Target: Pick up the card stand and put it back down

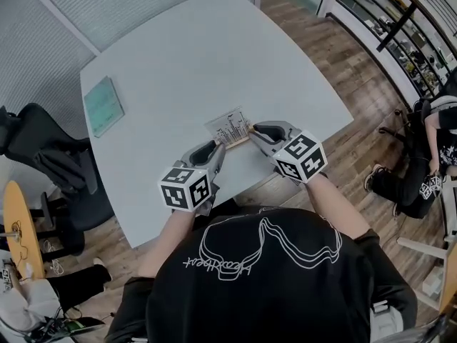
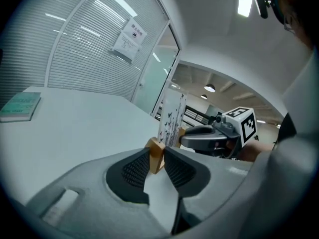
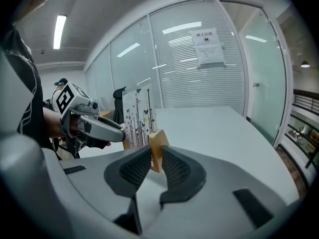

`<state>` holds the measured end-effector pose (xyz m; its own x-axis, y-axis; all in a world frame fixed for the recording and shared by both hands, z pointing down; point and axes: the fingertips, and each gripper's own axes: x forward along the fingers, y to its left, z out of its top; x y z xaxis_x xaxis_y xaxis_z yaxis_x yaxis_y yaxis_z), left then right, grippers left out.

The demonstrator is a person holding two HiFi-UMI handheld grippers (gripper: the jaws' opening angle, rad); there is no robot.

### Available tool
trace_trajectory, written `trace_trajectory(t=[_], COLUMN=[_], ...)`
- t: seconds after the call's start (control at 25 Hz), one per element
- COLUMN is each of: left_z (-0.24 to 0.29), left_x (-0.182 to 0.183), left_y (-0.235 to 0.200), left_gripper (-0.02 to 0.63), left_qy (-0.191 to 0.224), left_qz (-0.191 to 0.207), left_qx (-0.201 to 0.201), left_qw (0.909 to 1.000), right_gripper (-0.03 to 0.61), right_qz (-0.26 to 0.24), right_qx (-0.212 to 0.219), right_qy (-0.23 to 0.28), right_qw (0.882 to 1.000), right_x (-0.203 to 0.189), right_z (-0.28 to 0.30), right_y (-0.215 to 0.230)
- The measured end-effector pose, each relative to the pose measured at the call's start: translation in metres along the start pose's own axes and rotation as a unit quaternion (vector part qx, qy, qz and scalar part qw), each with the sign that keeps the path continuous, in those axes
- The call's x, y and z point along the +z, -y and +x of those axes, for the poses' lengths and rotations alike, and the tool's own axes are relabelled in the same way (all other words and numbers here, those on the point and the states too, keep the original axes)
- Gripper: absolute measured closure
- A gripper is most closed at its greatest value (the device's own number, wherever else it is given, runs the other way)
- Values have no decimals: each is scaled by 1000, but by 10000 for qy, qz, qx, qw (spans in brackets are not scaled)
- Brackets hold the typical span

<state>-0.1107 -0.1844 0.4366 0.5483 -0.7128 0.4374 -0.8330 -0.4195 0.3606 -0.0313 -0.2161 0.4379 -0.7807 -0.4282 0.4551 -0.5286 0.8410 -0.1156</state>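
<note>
as both clamp the card stand [image 1: 230, 127], left gripper [image 1: 216, 146] on its 8 o'clock end, right gripper [image 1: 254, 133] on its 2 o'clock end

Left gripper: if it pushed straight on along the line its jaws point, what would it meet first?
The card stand: its wooden end sits clamped between the left gripper's jaws. Beyond it along the stand, the right gripper holds the other end, apparently right in line.

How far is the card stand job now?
Done: the reach. In hand: left tool and right tool each clamp one wooden end of the card stand. Left: the lift off the table (whether begun, I cannot tell), setting down, releasing.
</note>
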Motion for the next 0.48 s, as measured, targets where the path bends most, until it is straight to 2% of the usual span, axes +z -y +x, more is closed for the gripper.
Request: trace_trajectory(t=[0.48], left_z=[41], left_x=[-44], left_y=[-42], left_gripper=[518], left_qy=[-442], left_qz=[90], left_qx=[275], left_qw=[9986], right_gripper=[505], right_qz=[-99], right_qx=[143], right_qy=[-392], right_qw=[9991], right_x=[-53], right_z=[51], right_y=[22])
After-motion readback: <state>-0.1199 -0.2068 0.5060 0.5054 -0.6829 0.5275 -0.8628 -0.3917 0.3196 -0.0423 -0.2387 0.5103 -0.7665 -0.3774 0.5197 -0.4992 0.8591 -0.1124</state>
